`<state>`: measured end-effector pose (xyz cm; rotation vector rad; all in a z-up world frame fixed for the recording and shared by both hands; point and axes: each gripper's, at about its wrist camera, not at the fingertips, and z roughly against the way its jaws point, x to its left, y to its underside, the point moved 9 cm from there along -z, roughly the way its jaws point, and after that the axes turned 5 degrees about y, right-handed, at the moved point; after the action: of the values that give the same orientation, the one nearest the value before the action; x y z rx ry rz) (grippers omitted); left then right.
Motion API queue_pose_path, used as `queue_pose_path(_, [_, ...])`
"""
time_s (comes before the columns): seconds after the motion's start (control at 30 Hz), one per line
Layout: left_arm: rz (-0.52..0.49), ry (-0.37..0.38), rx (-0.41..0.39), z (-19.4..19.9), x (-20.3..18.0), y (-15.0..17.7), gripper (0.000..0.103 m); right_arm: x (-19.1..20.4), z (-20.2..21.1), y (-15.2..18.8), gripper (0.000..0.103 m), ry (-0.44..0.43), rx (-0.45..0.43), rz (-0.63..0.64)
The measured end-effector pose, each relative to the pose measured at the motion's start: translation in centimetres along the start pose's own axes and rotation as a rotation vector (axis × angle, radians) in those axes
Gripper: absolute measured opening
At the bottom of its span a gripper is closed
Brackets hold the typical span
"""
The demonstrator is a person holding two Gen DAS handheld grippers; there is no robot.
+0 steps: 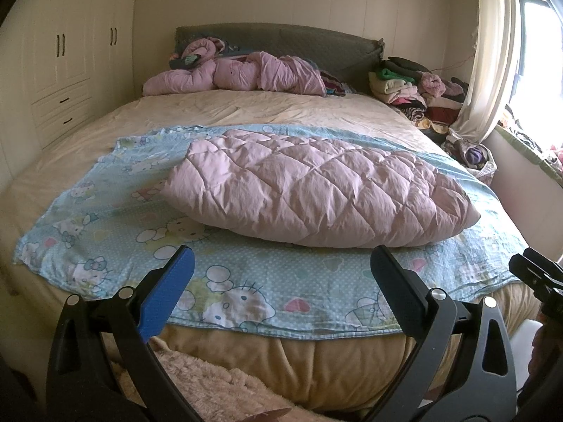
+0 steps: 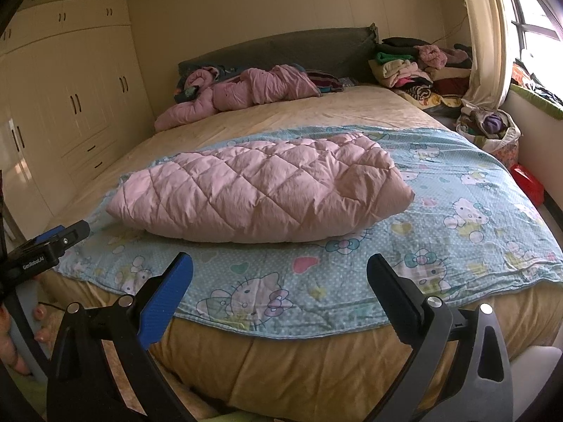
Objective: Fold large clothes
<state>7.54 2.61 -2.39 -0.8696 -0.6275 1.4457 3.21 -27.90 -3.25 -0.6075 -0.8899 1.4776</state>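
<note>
Left hand-held gripper (image 1: 281,270) was held level, jaws spread wide, nothing between its fingers. Right hand-held gripper (image 2: 279,274) was likewise wide apart and unloaded. Both pointed forward, side by side, neither touching anything.

One folded pink quilt (image 1: 316,190), one blue sheet (image 1: 105,232), two tools (image 1: 281,281).

From where I'm steering, the folded quilted jacket (image 1: 316,190) sits on the cartoon sheet (image 1: 105,225), spread across the bed's (image 1: 267,105) near end. Behind it, a bundled quilt (image 1: 239,74) lies against the headboard (image 1: 281,38), clothes pile (image 1: 415,88) to its right.
</note>
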Motion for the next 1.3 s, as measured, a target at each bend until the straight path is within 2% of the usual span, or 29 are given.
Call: queue_pose_path(1.3, [-0.01, -0.016, 0.006, -0.15, 0.5, 0.11, 0.094, 0.32, 0.11, 0.16, 0.099, -0.008, 0.005, 0.003])
